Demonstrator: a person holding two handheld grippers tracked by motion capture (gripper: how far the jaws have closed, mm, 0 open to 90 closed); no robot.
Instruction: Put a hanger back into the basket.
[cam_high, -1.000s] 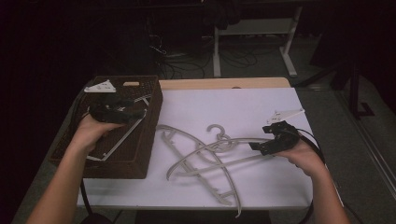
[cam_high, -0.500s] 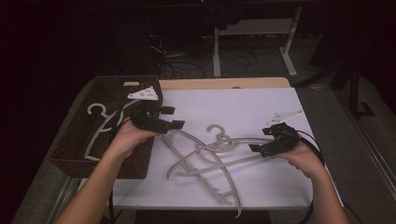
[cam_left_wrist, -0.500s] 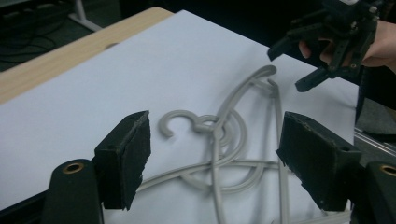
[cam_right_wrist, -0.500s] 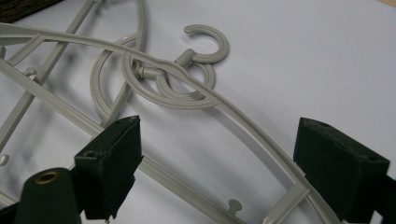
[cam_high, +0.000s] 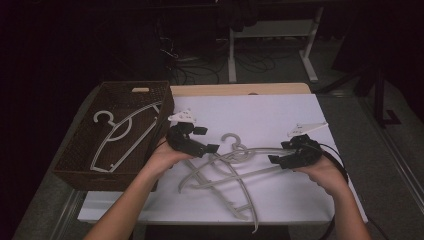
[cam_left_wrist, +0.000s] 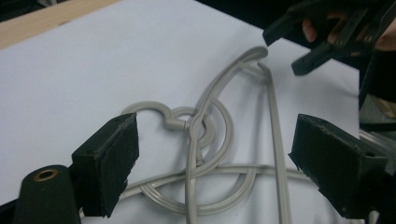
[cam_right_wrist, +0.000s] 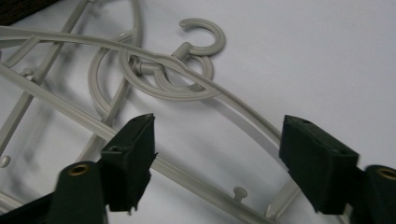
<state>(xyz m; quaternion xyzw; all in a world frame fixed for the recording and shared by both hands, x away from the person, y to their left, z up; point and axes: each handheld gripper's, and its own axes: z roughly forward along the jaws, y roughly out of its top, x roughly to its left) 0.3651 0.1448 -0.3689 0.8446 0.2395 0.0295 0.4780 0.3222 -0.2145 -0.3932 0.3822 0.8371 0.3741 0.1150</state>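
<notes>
On the white tabletop (cam_high: 260, 115), a tangle of pale grey plastic clothes hangers (cam_high: 227, 172) lies between the two hands, their hooks overlapping near the middle. No brand, label or writing can be read on anything.

From above, the left gripper (cam_high: 206, 140) hovers over the tangle's left edge, just beside the dark brown woven basket (cam_high: 75, 155), in which one more white hanger (cam_high: 116, 137) lies flat. The right gripper (cam_high: 276, 153) sits at the tangle's right end, low over the hanger arms there.

The left gripper view adds what the high view cannot resolve: its black jaws are spread wide with nothing between them, framing the looped hooks (cam_left_wrist: 194, 126) on the table, and the other gripper (cam_left_wrist: 299, 44) appears at upper right.

The right gripper view shows its own jaws also spread apart, empty, above a hanger bar (cam_right_wrist: 187, 175) with small pegs, with one open hook (cam_right_wrist: 205, 35) lying farther off.
</notes>
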